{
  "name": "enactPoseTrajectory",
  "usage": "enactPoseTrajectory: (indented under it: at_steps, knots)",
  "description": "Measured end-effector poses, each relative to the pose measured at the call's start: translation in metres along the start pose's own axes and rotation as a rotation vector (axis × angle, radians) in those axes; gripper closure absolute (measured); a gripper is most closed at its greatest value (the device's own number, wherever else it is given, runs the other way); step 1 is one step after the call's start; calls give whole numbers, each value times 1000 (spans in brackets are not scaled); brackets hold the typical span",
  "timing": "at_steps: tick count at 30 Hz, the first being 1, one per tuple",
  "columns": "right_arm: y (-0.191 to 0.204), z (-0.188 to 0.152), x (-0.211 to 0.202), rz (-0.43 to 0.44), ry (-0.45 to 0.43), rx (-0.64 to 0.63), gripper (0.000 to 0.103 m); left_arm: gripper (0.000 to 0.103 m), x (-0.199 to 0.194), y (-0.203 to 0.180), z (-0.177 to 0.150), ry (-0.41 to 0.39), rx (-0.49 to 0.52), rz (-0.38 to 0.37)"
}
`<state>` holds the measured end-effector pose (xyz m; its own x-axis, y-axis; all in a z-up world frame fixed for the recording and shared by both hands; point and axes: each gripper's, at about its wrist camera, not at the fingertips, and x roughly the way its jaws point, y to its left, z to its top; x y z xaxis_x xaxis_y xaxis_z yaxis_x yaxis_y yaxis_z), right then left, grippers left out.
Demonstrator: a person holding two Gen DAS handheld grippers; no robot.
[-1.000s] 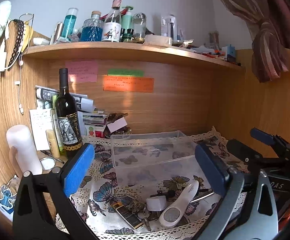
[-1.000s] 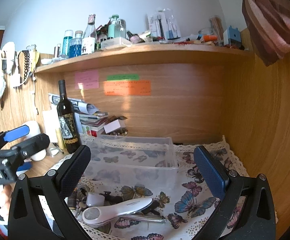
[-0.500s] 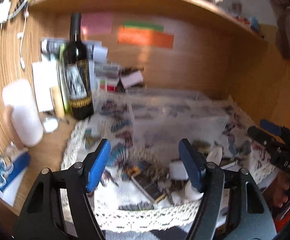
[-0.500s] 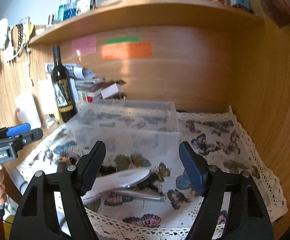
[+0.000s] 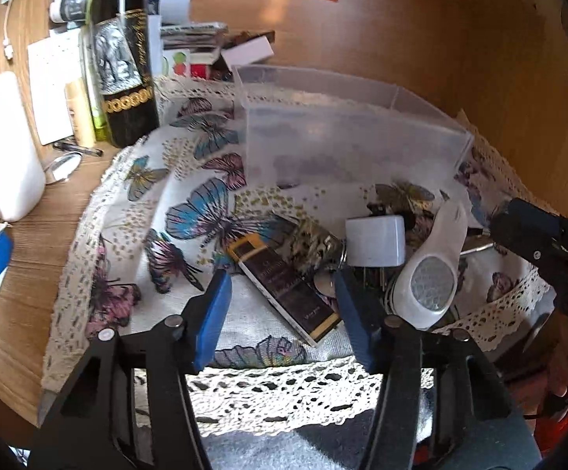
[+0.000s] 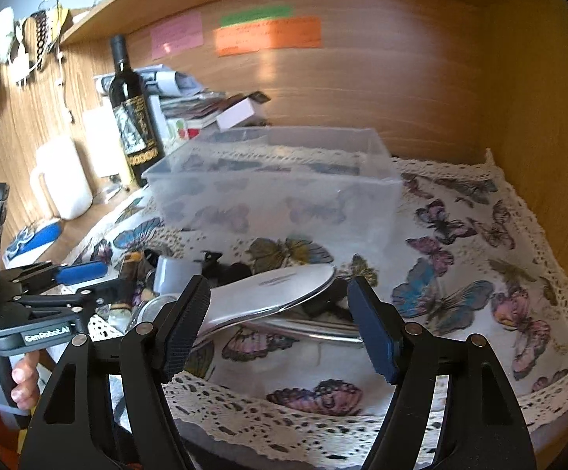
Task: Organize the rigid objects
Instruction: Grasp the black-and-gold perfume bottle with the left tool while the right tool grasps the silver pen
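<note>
A pile of small items lies on the butterfly cloth (image 5: 190,211) in front of a clear plastic box (image 5: 346,133): a dark flat box with gold ends (image 5: 284,282), a white cube adapter (image 5: 375,241), a white oval handheld device (image 5: 432,274), keys and metal pieces. My left gripper (image 5: 280,305) is open, its jaws astride the dark box. My right gripper (image 6: 280,313) is open, low over the white device (image 6: 272,297), jaws either side of it. The clear box (image 6: 276,184) stands empty behind. Each gripper shows in the other's view.
A wine bottle (image 5: 125,58), tubes, papers and a white jug (image 5: 2,149) stand at the left. Wooden walls close the back and right (image 6: 538,117). A shelf runs overhead. The cloth's lace edge hangs over the desk's front.
Both grippers have tilted down and moved forward to the pile. Their jaws have narrowed from wide open and now sit around the dark box and the white device.
</note>
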<state>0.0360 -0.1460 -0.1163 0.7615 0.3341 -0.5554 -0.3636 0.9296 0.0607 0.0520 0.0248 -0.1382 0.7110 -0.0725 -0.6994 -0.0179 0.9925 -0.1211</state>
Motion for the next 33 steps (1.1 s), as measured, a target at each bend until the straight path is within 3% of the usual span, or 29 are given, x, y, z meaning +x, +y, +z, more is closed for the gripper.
enactPoseTrajectory:
  at_steps: [7, 12, 16, 20, 26, 31, 33]
  knots:
    - [-12, -6, 21, -21, 93, -7, 33, 67, 8, 4, -2, 12, 2, -22]
    - [-14, -5, 35, -1, 142, -58, 33, 82, 7, 14, -1, 15, -16, -34]
    - [-16, -8, 46, 2, 186, -98, 34, 83, 3, 20, -3, 14, -14, -28]
    - [-20, -10, 48, -24, 203, -102, 60, 83, 2, 21, -2, 21, 0, -22]
    - [-22, -14, 38, -7, 199, -94, 81, 73, 6, 16, 0, 23, 27, -1]
    - [-12, -14, 41, 31, 222, -135, 84, 73, 12, 8, 1, 13, 75, 54]
    - [-10, -11, 47, 49, 233, -126, 79, 80, 12, 6, 0, 2, 82, 63]
